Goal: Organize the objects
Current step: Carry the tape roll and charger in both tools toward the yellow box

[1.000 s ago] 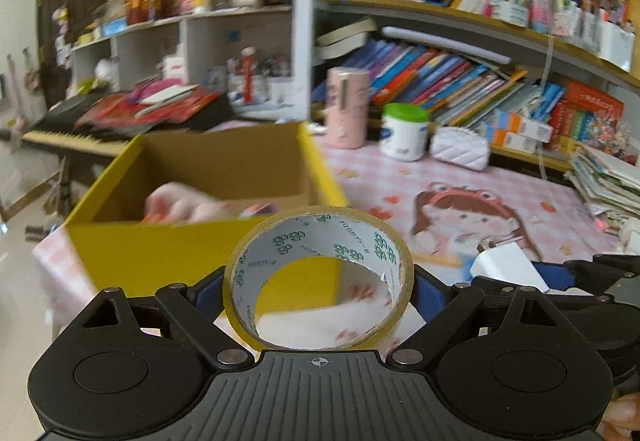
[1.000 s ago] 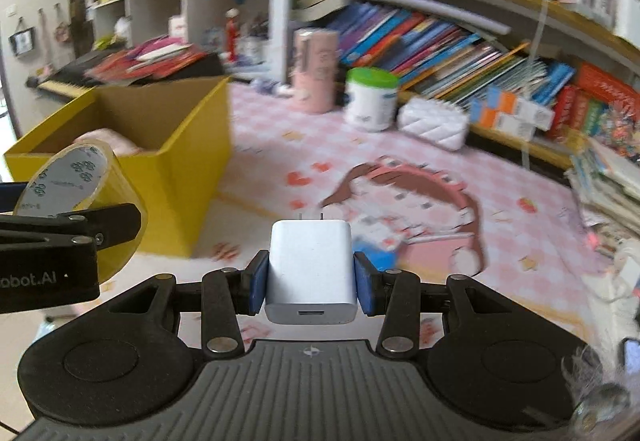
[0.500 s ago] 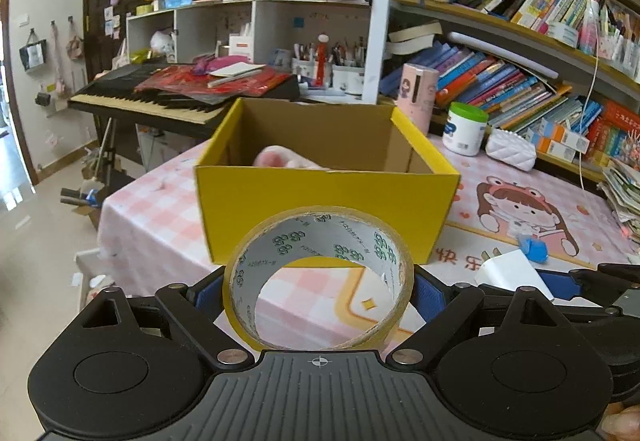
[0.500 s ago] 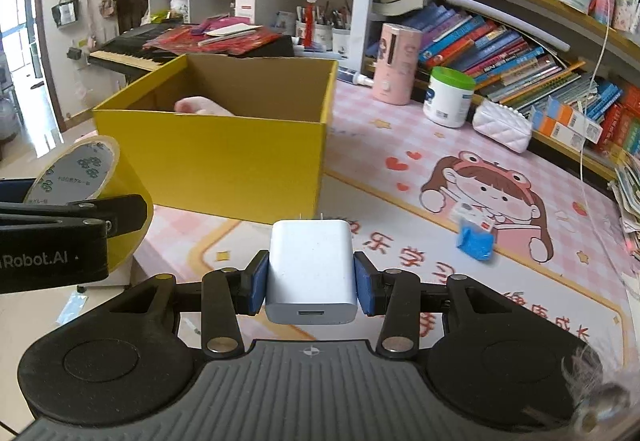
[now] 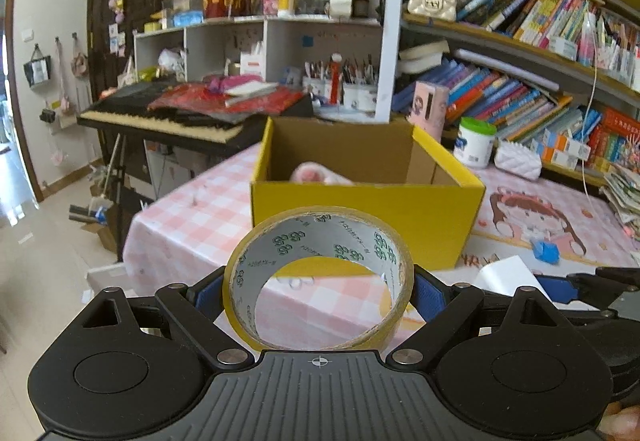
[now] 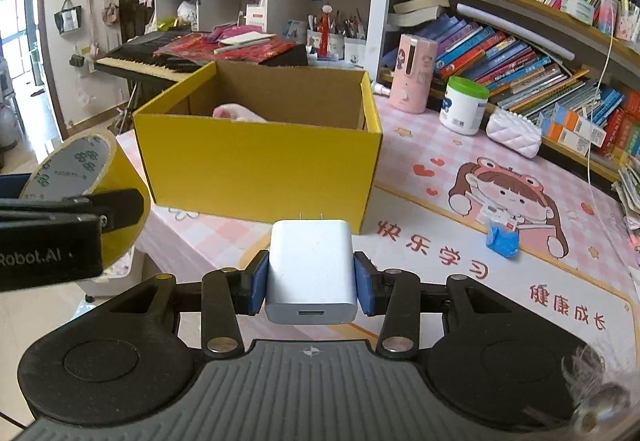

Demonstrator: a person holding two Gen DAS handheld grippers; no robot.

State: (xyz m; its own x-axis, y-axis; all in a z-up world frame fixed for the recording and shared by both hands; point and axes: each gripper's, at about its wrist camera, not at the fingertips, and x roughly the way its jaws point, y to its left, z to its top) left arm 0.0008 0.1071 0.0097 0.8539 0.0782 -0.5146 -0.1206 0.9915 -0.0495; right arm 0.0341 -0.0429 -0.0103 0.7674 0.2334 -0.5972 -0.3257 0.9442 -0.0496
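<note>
My left gripper (image 5: 318, 291) is shut on a roll of yellow tape (image 5: 320, 237), held in the air in front of the open yellow cardboard box (image 5: 366, 217). My right gripper (image 6: 311, 279) is shut on a white USB charger (image 6: 311, 269), held above the table's front edge, to the right of the left gripper (image 6: 52, 237). The box (image 6: 260, 165) holds a pink plush item (image 6: 236, 113). The tape roll also shows at the left of the right wrist view (image 6: 86, 169), and the charger at the right of the left wrist view (image 5: 506, 275).
A small blue object (image 6: 502, 239) lies on the pink cartoon table mat (image 6: 460, 241). A pink canister (image 6: 412, 71), a green-lidded white jar (image 6: 464, 105) and a white quilted pouch (image 6: 514, 133) stand before the bookshelves (image 6: 520, 41). A keyboard piano (image 5: 168, 117) stands behind the box.
Both grippers have pulled back from the box and away from the table, so the box looks smaller and farther. Each grip has stayed the same.
</note>
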